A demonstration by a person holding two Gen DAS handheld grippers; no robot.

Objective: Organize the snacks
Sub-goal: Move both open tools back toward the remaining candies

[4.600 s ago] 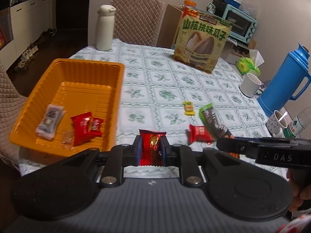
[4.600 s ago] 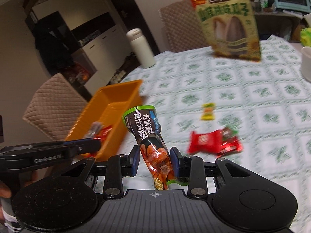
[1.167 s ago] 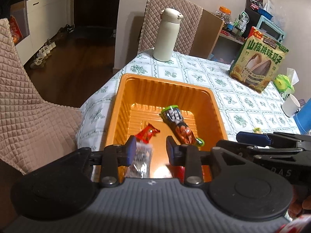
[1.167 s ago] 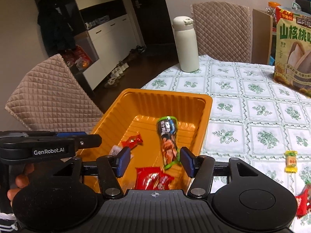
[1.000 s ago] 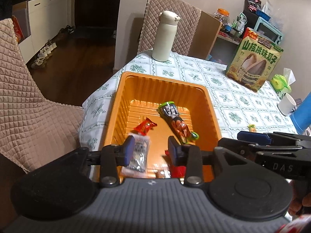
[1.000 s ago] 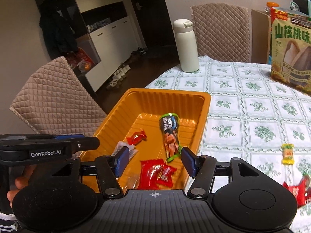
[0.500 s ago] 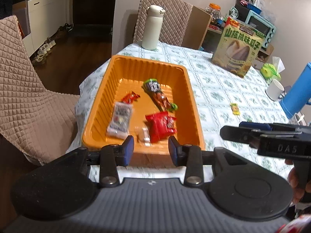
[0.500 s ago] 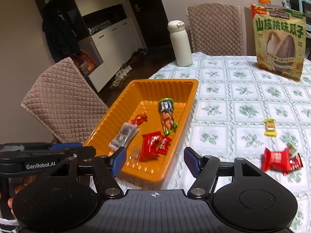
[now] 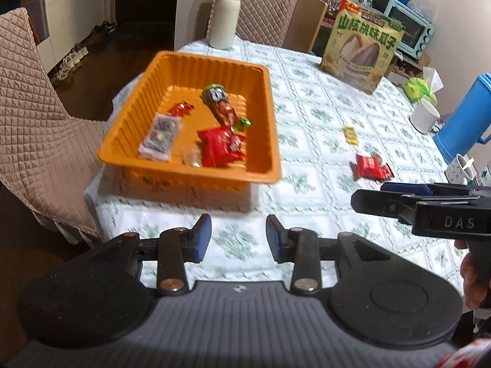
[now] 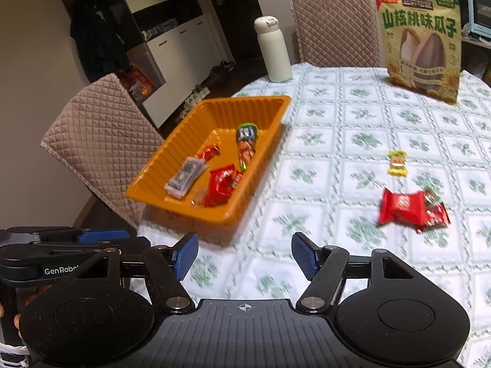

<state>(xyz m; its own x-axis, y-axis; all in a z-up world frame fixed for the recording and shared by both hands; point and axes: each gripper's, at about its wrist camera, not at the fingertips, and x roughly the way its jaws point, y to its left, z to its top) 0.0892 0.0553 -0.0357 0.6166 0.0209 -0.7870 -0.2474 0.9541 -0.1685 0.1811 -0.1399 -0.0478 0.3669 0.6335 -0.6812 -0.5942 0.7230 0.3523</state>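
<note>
An orange tray point(image 9: 264, 92) point(image 10: 211, 214) sits at the table's left edge and holds several snacks: a long green-topped packet point(image 9: 221, 107) point(image 10: 246, 145), red packets point(image 9: 221, 145) point(image 10: 222, 184), a white packet point(image 9: 159, 136) and a small red candy point(image 9: 181, 109). On the cloth lie red packets point(image 9: 369, 167) point(image 10: 409, 208) and a small yellow candy point(image 9: 350, 135) point(image 10: 397, 162). My left gripper point(image 9: 238, 237) is open and empty, above the table's front, short of the tray. My right gripper point(image 10: 245, 256) is open and empty, to the right of the left one.
A big sunflower-seed bag point(image 9: 363, 52) point(image 10: 422, 43) and a white bottle point(image 9: 224, 15) point(image 10: 274, 50) stand at the back. A blue thermos point(image 9: 463, 116) and white cups point(image 9: 425, 116) stand at the right. Quilted chairs point(image 9: 33, 116) point(image 10: 98, 141) stand left of the table.
Both grippers let their snacks go into the tray, opened, and have pulled back and to the right. The tray now lies farther off.
</note>
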